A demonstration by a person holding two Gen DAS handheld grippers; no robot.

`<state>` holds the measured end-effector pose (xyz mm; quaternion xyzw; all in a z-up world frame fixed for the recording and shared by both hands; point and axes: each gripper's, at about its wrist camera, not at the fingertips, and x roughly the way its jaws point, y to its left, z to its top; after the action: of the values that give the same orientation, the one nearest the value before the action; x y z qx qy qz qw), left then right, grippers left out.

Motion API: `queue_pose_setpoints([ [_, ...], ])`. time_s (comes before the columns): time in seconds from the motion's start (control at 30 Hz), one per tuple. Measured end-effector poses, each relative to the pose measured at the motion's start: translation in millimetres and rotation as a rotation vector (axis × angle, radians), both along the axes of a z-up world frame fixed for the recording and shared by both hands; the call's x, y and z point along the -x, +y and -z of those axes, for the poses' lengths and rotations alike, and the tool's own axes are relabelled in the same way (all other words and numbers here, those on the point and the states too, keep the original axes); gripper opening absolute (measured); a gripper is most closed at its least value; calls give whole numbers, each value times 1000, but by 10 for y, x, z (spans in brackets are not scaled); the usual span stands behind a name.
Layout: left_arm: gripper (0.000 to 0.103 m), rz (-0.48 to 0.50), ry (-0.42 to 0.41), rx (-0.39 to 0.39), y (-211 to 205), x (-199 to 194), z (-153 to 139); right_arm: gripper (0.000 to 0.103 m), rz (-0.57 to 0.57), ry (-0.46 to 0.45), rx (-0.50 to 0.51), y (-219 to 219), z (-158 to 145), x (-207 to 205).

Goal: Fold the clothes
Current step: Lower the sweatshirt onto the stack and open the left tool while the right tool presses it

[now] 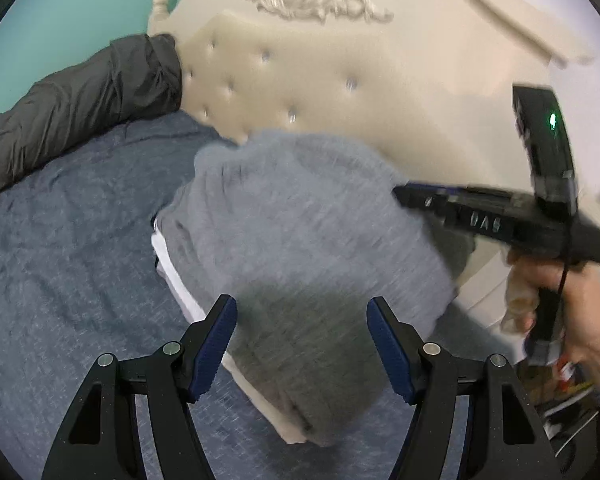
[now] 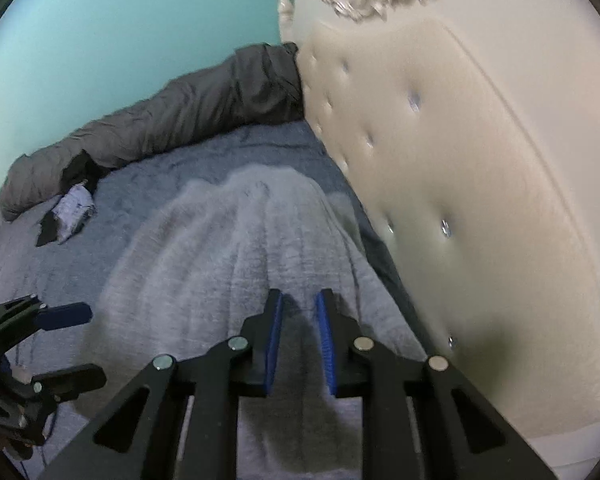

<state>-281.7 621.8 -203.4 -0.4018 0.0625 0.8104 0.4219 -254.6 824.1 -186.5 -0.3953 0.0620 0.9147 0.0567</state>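
On the bed: we are working beside the headboard [image 2: 480, 200].
Right gripper [image 2: 300, 304]: we are pinching a ridge of the grey sweater [image 2: 228, 248] between narrowed fingers.
Left gripper [image 1: 302, 316]: we are holding its fingers wide apart above the sweater, gripping nothing.
Sweater: it is lying on the blue blanket [image 1: 68, 248], over a white garment [image 1: 172, 272].
Farther off: a dark grey duvet [image 2: 172, 116] is bunching along the teal wall [image 2: 120, 32].

Left gripper [image 1: 301, 344] held with fingers spread wide; right gripper [image 2: 299, 344] nearly closed, gripped by a hand [image 1: 560, 300].
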Motion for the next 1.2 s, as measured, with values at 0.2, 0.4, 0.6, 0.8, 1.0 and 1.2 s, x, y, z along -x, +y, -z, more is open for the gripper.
queue_pose_setpoints([
  [0.2, 72, -1, -15, -1, -8, -44, 181, 16, 46, -14, 37, 174, 261, -14],
  [0.4, 72, 3, 8, 15, 24, -116, 147, 17, 76, -22, 63, 257, 418, -40],
  [0.6, 72, 0, 27, 24, -2, -130, 102, 16, 46, -45, 50, 90, 371, 136],
  [0.8, 72, -6, 22, 22, -14, -173, 127, 16, 11, -85, 27, -99, 377, 356],
  [1.0, 72, -9, 10, 22, -30, -176, 167, 16, -19, -113, 13, -244, 359, 534],
  [1.2, 72, -3, 27, 32, -35, -209, 109, 13, 53, 59, 53, 19, 26, 106],
])
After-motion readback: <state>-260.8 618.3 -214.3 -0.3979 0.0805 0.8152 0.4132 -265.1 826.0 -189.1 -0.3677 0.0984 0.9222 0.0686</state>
